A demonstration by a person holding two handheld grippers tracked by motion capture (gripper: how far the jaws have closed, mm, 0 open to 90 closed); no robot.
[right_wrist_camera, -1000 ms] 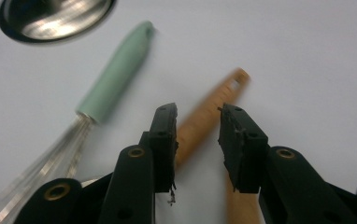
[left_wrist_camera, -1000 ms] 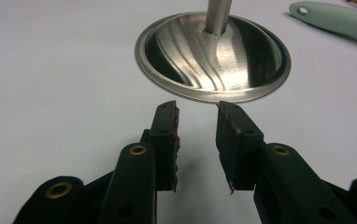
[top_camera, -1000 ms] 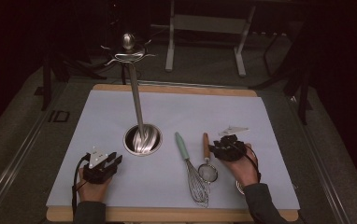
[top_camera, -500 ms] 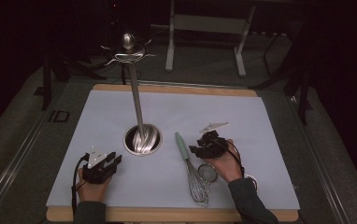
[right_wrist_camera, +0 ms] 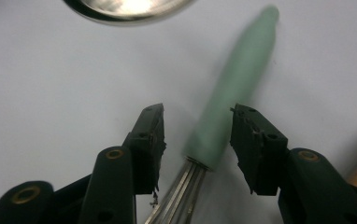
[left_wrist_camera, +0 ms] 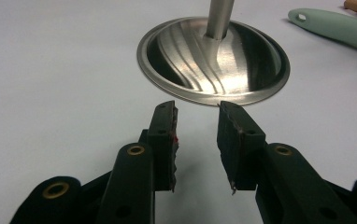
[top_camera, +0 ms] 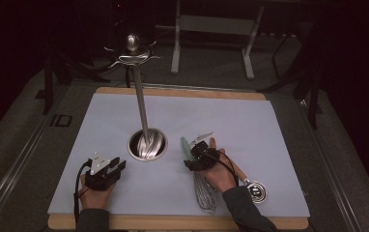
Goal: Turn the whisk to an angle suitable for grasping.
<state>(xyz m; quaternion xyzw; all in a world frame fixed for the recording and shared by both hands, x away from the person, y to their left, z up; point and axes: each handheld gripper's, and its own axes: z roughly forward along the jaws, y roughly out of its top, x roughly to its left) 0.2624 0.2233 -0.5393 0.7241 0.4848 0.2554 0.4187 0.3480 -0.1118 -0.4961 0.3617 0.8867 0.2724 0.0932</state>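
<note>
High view, from left to right: the left gripper [top_camera: 116, 166] rests parted and empty near the stand's steel base [top_camera: 147, 144], seemingly waiting. Right of the base, the right gripper [top_camera: 195, 155] straddles the whisk's [top_camera: 203, 186] green handle [right_wrist_camera: 235, 93], jaws wide either side without touching, likely to grasp it; a wooden-handled strainer [top_camera: 256, 190] lies just right.

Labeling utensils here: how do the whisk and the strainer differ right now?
The whisk has a mint-green handle; the strainer has a wooden one. The whisk's handle lies between the open jaws of the right gripper, while the strainer lies apart to the side, ungripped. The whisk ends in long wire loops, the strainer in a small round metal bowl. Both lie flat on the white mat.
</note>
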